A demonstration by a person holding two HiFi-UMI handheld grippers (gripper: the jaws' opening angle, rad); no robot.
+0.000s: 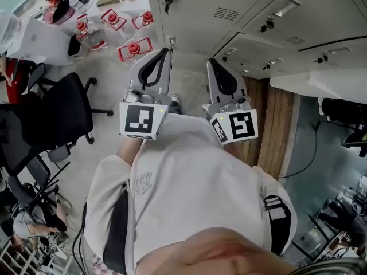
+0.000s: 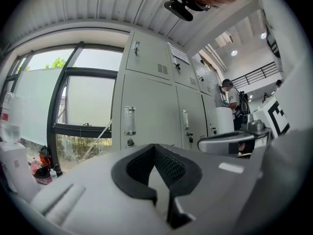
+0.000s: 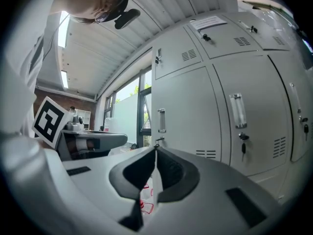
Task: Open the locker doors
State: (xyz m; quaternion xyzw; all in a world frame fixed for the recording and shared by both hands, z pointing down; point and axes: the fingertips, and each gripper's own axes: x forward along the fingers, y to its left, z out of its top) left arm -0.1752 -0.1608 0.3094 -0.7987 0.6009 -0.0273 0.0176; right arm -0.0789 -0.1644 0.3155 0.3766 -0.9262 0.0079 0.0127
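Observation:
A row of grey lockers (image 1: 241, 16) runs across the top of the head view, and all the doors I can see are closed. In the left gripper view the nearest door has a clear handle (image 2: 129, 120) with a lock below it. In the right gripper view a door handle (image 3: 237, 110) has a key (image 3: 243, 140) hanging under it. My left gripper (image 1: 166, 51) and right gripper (image 1: 211, 62) are side by side in front of my chest. Both point at the lockers from a distance and touch nothing. Each is shut with its fingertips together and nothing between them.
A black office chair (image 1: 63, 110) stands to my left. Packs of bottles with red caps (image 1: 135, 49) lie on the floor by the lockers. A window (image 2: 83, 106) is left of the lockers. A person (image 2: 230, 94) stands far along the row. A white tabletop (image 1: 321, 83) is at the right.

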